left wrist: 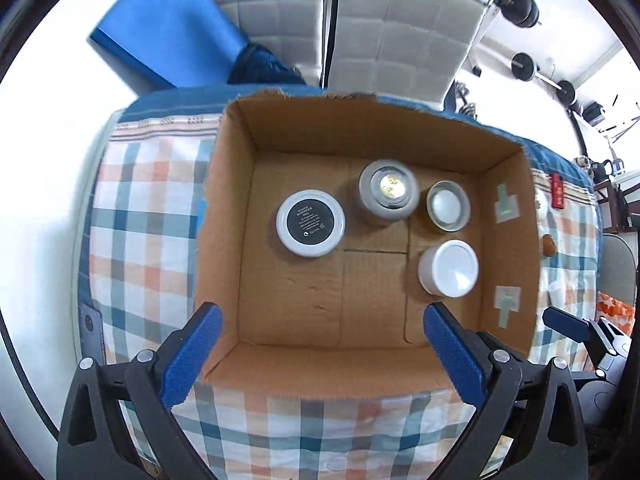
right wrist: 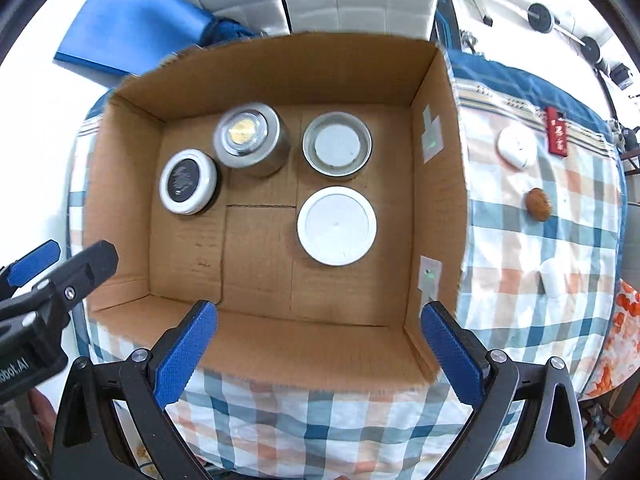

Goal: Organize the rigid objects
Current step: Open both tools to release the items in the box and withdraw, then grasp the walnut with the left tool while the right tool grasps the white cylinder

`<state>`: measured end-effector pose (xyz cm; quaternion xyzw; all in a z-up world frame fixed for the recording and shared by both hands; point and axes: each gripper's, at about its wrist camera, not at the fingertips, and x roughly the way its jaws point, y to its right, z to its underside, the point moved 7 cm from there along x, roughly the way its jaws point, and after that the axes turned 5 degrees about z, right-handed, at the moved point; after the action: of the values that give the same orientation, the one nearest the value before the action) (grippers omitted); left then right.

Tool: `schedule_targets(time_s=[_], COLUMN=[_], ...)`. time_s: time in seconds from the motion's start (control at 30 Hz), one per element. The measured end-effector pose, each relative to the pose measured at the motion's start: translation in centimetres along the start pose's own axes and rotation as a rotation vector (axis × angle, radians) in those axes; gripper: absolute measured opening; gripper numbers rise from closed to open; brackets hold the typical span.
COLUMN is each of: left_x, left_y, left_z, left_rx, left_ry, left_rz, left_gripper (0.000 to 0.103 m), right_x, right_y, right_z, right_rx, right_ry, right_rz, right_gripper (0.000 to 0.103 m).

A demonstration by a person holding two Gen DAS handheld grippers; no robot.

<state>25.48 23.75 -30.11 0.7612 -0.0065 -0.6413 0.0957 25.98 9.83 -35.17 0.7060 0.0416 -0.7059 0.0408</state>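
Note:
An open cardboard box stands on a checked tablecloth. In it stand several round containers: a white jar with a black label, a grey tin with a gold centre, a metal-rimmed tin and a white-lidded jar. My left gripper is open and empty above the box's near edge. My right gripper is open and empty above the near edge too.
On the cloth right of the box lie a white round case, a brown round object, a white cup-like thing and a red tag. A blue mat and white padded chairs stand behind.

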Motion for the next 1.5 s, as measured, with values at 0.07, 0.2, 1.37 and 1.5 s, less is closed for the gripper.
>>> schedule_targets(time_s=[0.07, 0.2, 1.37, 1.5], left_x=[-1.0, -2.9, 4.5, 7.7], left_y=[0.4, 0.6, 25.3, 27.4], left_z=[0.5, 1.4, -1.9, -2.1], left_rx=[0.008, 0.009, 0.183, 0.210], left_ry=[0.031, 0.069, 0.007, -0.030], left_rz=[-0.007, -0.015, 0.033, -0.010], left_gripper=[0.103, 0.103, 0.103, 0.103], right_x=[-1.4, -4.6, -1.0, 3.4], right_y=[0.2, 0.8, 31.0, 33.3], right_z=[0.6, 1.5, 0.2, 0.2], right_rx=[0.001, -0.011, 0.289, 0.306], right_ry=[0.019, 0.066, 0.040, -0.022], right_rz=[-0.010, -0.005, 0.048, 0.042], right_gripper=[0.103, 0.103, 0.103, 0.099])
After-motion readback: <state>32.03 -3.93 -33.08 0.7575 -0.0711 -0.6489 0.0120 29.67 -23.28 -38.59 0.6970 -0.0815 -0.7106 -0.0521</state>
